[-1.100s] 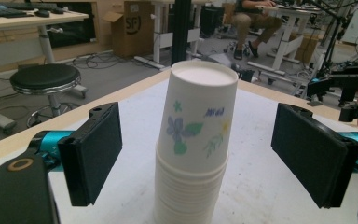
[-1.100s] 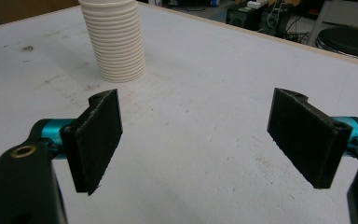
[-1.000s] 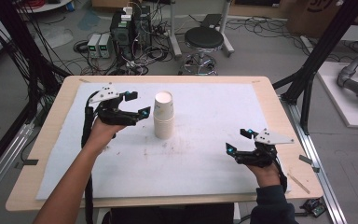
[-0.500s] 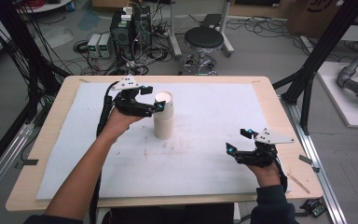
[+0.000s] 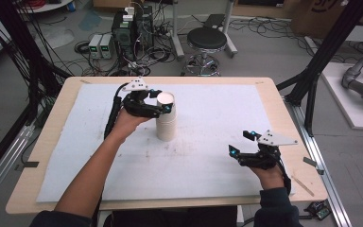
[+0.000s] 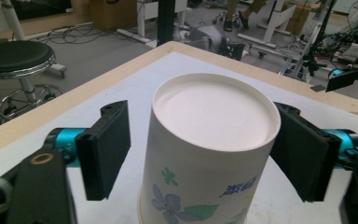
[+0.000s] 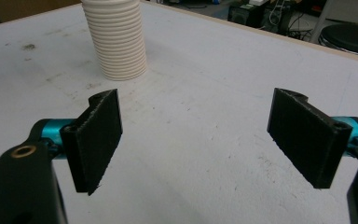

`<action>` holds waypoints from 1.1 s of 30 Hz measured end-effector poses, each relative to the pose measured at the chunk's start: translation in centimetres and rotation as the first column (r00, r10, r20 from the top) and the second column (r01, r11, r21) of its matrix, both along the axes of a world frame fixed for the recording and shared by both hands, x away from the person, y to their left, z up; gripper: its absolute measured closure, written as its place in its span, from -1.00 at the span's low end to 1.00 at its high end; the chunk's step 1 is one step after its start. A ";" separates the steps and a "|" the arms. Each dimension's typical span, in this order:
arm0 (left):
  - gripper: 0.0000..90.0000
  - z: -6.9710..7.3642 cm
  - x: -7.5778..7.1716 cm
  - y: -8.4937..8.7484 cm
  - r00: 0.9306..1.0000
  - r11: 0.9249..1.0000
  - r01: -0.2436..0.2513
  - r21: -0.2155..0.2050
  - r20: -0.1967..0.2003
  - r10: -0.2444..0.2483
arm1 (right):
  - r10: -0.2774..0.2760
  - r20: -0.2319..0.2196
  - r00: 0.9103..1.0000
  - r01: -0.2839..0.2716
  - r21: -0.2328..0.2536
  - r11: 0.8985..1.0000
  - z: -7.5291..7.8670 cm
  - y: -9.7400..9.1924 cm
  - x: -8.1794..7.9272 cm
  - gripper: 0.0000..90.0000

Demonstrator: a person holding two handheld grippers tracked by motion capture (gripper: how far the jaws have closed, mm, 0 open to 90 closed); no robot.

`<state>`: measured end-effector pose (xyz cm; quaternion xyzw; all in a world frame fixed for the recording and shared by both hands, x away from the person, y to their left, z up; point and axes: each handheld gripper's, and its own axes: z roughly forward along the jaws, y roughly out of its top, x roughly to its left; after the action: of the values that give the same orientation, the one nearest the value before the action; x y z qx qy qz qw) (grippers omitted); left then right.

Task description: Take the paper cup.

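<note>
**Left tongs closing on the top cup: risk of crushing or tipping the stack**

My left tongs point(image 5: 163, 100) straddle the top of the stack of paper cups point(image 5: 166, 118), which stands upside down on the white mat point(image 5: 208, 165). The jaws have just been closing, with the uppermost cup point(image 6: 214, 140) between them. In the left gripper view the pad on the right looks to be at the cup's wall, while a gap shows between the pad on the left and the cup, so I do not count it as clamped yet.

My right tongs point(image 5: 246, 144) sit with jaws wide apart over bare mat, nothing between them; the stack stands well ahead of them and off to their left in the right gripper view.

What worries me:
- Uneven contact. One pad meeting the wall first could shove the tall stack sideways and topple it.
- Thin paper. Squeezing too hard could dent the rim-end wall.
- Nested cups. If they stick, lifting could drag several up, or the top cup could slip free of the pads.
- Nothing steadies the base, since my right tongs are well apart from it.
</note>
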<state>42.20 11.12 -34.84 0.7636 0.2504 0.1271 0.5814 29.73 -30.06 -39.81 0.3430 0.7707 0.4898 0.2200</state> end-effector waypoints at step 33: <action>-0.23 6.3 -2.1 2.8 0.991 0.985 0.020 -0.169 0.135 0.003 | 0.005 -0.007 1.000 -0.005 0.017 1.000 0.1 0.2 -0.1 -0.60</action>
<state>40.12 13.96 -28.56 0.7019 0.2173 0.1541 0.6606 29.67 -29.81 -39.75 0.3448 0.7679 0.4959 0.2133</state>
